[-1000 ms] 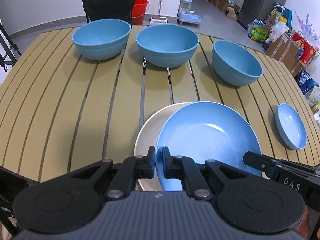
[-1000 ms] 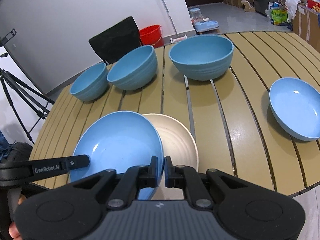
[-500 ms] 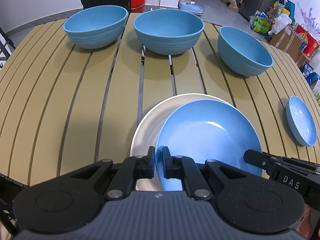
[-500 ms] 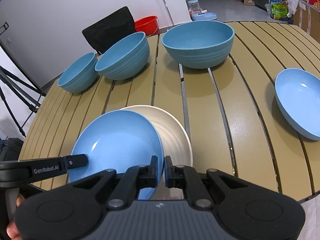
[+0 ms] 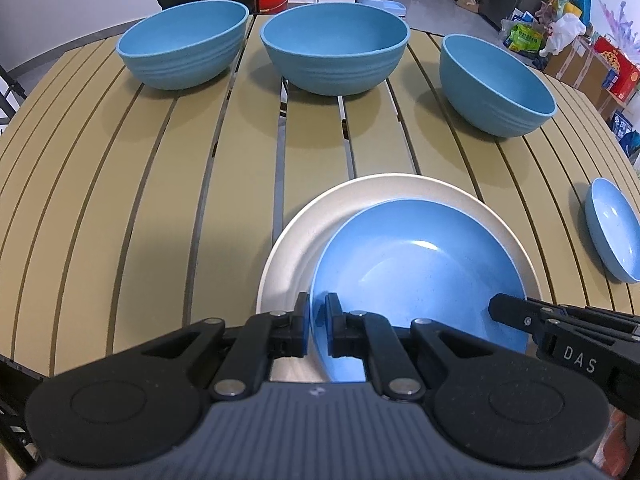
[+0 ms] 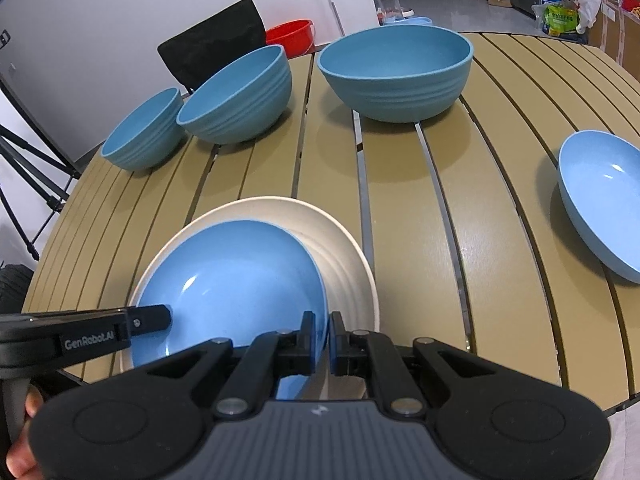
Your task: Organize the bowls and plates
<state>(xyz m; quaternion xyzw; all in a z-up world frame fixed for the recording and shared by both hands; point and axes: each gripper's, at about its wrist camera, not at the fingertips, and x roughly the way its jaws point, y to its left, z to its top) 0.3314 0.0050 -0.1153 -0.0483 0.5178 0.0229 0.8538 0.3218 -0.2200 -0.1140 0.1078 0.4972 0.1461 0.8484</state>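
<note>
A blue plate (image 5: pixel 420 272) lies over a larger cream plate (image 5: pixel 304 240) near the table's front edge. My left gripper (image 5: pixel 317 320) is shut on the blue plate's left rim. My right gripper (image 6: pixel 320 336) is shut on its right rim, where the blue plate (image 6: pixel 236 276) and cream plate (image 6: pixel 344 256) also show. Three blue bowls (image 5: pixel 184 44) (image 5: pixel 334 46) (image 5: pixel 496 84) stand in a row at the back. A second, smaller blue plate (image 6: pixel 600 208) sits at the right.
The slatted tan table (image 5: pixel 140 200) has open room left of the plates. A black chair (image 6: pixel 216 44) and a red bucket (image 6: pixel 292 34) stand behind it. A tripod (image 6: pixel 28 168) is at the left, boxes and bags at the far right.
Both grippers have carried the blue plate forward and down, so it now sits more squarely over the cream plate. The bowls look nearer.
</note>
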